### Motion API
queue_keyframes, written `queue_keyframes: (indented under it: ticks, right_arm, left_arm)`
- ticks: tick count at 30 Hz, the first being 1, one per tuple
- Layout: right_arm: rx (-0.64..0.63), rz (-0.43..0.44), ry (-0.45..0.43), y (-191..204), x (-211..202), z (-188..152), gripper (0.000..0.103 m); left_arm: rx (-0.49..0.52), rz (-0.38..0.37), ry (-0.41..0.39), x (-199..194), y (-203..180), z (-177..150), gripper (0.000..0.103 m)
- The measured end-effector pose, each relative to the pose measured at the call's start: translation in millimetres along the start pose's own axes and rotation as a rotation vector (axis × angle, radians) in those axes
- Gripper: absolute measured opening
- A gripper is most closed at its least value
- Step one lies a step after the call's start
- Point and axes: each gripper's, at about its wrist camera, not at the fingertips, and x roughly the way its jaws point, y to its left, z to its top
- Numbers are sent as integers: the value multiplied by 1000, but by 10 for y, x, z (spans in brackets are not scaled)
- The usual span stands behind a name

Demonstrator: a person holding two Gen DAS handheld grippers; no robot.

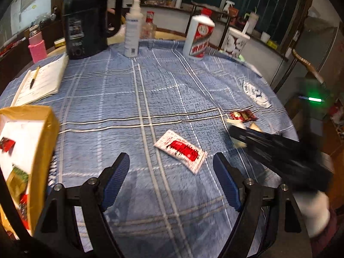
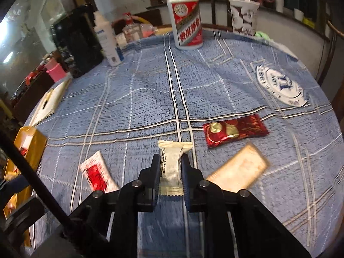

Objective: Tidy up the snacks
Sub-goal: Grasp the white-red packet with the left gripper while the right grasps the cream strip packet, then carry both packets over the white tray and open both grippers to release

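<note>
Two grippers: right (image 2: 171, 167) clamps cream packet (image 2: 172, 161) (right view only), left (image 1: 172, 180) gapes.

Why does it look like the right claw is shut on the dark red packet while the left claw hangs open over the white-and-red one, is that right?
Not quite: the right claw is shut on the cream-white packet, as the right wrist view shows. The dark red packet lies free on the cloth. The left claw does hang open over the white-and-red packet.
</note>
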Motion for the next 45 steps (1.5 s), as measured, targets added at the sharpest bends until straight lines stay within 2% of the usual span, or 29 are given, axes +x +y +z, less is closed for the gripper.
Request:
queue_keyframes:
  ticks: [4,9,11,13,14,15,17,27,35,38,45]
  right_arm:
    - [-15,66,-36,-89,-314,-99,17]
    - [-10,143,-64,-191,-545,-172,17]
    - [-12,160,-73,-213,-602,-213,17]
    - [-14,173,-79,-225,-631,-242,17]
    - [-15,178,-80,-223,-634,-248,17]
    - [-15,181,-81,-225,-633,-261,17]
    - [-15,184,-81,-230,-628,-285,17]
    - [-44,204,-80,-61,-635,-348,17]
    - [-95,227,-73,335,-710,-385,17]
    - [-131,242,-72,566,-752,-412,17]
    - [-230,302,-53,1298,-798,-503,17]
  left_arm:
    - [68,58,30,266,-234,60,80]
    - [138,219,59,530,-390,84,80]
    - [130,228,84,623,-353,78,80]
    - [112,195,87,664,-318,58,69]
    - [100,172,83,659,-300,49,41]
    - [88,144,80,642,-276,50,24]
    - [92,145,85,640,-279,49,13]
    - [26,57,29,347,-58,-42,13]
    - [-35,-14,-62,-353,334,-207,13]
    - [-64,-15,-102,-651,583,-325,13]
    - [-163,52,-181,-1219,1346,-651,13]
